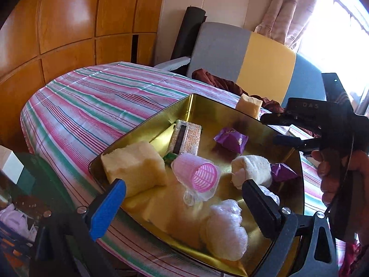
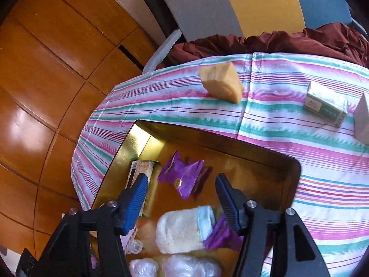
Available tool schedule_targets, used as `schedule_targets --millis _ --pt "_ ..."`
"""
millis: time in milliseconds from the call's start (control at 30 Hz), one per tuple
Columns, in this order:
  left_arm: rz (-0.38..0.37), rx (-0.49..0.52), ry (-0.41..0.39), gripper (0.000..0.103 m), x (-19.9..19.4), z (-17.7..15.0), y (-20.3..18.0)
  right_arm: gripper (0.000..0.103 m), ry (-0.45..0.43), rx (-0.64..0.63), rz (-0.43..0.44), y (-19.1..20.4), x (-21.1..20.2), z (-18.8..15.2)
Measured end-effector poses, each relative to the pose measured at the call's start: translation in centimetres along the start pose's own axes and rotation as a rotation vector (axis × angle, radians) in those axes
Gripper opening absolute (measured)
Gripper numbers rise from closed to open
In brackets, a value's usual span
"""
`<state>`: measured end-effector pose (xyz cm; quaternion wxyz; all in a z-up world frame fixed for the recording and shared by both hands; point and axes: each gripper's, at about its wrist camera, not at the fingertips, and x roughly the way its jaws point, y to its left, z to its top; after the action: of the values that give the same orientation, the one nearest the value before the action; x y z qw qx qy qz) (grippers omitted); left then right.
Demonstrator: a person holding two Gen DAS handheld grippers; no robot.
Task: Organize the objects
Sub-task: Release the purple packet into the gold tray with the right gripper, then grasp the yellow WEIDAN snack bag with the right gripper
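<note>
A gold tin (image 1: pixel 143 127) sits on the striped tablecloth. It holds a yellow sponge (image 1: pixel 133 168), a printed packet (image 1: pixel 186 138), a pink hair roller (image 1: pixel 198 175), a rolled towel (image 1: pixel 251 170), two purple sachets (image 1: pixel 230 138) and crumpled clear plastic (image 1: pixel 226 228). My left gripper (image 1: pixel 184 184) hovers open over the tin's near end, with the roller lying loose between its fingers. My right gripper (image 2: pixel 182 177) is open above one purple sachet (image 2: pixel 182 177), which lies on the tin floor (image 2: pixel 253 161) untouched. A second sponge (image 2: pixel 221 83) rests on the cloth beyond the tin.
A green-and-white box (image 2: pixel 326 103) and a white box (image 2: pixel 362 120) stand on the cloth at the right. Behind the table are a chair (image 2: pixel 230 7) with dark red cloth (image 2: pixel 299 39) and wooden panels (image 1: pixel 69 23). A person's hand (image 1: pixel 332 173) holds the right gripper.
</note>
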<state>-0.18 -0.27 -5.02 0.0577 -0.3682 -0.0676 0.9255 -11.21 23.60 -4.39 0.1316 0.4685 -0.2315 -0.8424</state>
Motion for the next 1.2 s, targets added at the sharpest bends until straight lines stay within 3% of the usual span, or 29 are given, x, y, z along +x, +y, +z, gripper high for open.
schedule_targets --millis 200,467,667,867,1200 --pt "-0.016 0.030 -0.005 0.101 -0.5 -0.3 -1.4 0.061 -0.036 -0.046 -0.040 0.0 -2.5 -1.3" --pt "-0.048 0.088 -0.011 0.101 -1.2 -1.0 -3.6 0.061 -0.057 -0.070 -0.171 -2.1 -5.8 -3.7" --pt "-0.090 0.127 0.004 0.101 -1.7 -1.5 -5.6 0.061 -0.072 -0.008 -0.196 -6.3 -9.0 -5.8" --pt "-0.124 0.194 0.004 0.102 -2.3 -2.2 -8.4 0.061 -0.070 0.039 -0.315 -11.4 -12.4 -8.2" --pt "-0.193 0.314 0.023 0.103 -3.2 -4.0 -12.7 0.066 -0.111 0.230 -0.484 -21.7 -19.4 -10.2"
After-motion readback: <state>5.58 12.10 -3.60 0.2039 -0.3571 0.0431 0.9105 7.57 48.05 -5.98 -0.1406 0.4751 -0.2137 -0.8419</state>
